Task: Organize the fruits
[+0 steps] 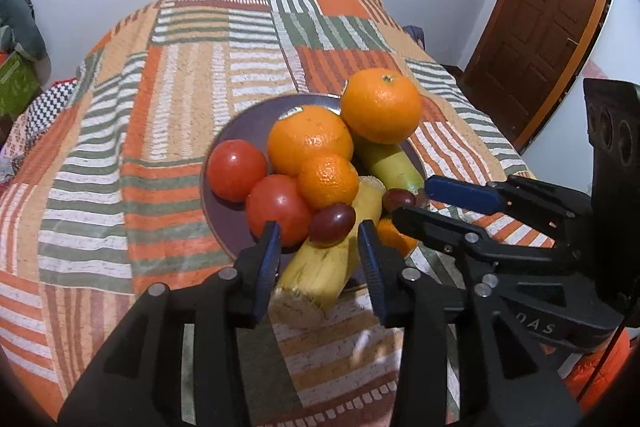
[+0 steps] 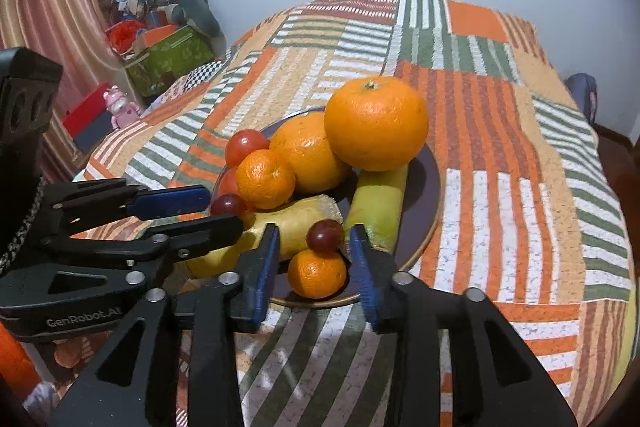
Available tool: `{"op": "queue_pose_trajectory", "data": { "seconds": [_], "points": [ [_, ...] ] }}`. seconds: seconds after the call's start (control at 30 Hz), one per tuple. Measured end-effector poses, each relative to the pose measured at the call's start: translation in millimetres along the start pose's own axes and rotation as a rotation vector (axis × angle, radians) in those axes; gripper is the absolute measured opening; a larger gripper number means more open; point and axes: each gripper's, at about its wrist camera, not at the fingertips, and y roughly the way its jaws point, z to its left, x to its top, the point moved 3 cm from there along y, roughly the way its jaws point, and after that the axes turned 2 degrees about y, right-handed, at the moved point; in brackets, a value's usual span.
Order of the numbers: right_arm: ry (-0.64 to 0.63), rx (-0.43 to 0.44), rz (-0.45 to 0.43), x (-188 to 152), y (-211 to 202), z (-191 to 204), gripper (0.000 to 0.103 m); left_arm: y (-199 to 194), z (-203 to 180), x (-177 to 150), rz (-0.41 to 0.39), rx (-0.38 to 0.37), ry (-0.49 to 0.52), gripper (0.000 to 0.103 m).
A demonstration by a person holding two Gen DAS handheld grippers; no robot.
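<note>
A dark purple plate [image 1: 236, 131] [image 2: 430, 187] holds piled fruit: two big oranges [image 1: 382, 105] [image 2: 376, 123], two small mandarins [image 1: 328, 181] [image 2: 317, 273], two red tomatoes [image 1: 237, 170], two grapes [image 1: 332, 223] [image 2: 325, 235], a yellow cane piece [image 1: 326, 267] [image 2: 298, 219] and a green one [image 1: 390, 163] [image 2: 378, 203]. My left gripper [image 1: 319, 243] is open, its jaws either side of a grape and the yellow piece. My right gripper [image 2: 313, 247] [image 1: 412, 201] is open, straddling the other grape and a mandarin.
The plate sits on a table with an orange, green and white patchwork cloth [image 1: 180, 107] [image 2: 500, 155]. A brown door [image 1: 552, 15] stands at the right. Boxes and clutter [image 2: 168, 51] are piled by a curtain [image 2: 48, 7] at the left. White wall behind.
</note>
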Motion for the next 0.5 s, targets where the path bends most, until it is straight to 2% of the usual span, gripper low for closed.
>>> {"op": "queue_pose_trajectory", "data": {
  "seconds": [0.2, 0.33, 0.5],
  "points": [
    [0.004, -0.02, -0.06, 6, -32, 4, 0.037, -40, -1, 1, -0.074, 0.026, -0.013, 0.04],
    [0.004, -0.047, -0.133, 13, -67, 10, 0.037, -91, -6, 7, -0.189, 0.063, -0.017, 0.04],
    [-0.008, -0.082, -0.288, 24, -139, 31, 0.037, -168, -24, 13, -0.359, 0.117, 0.003, 0.04]
  ]
}}
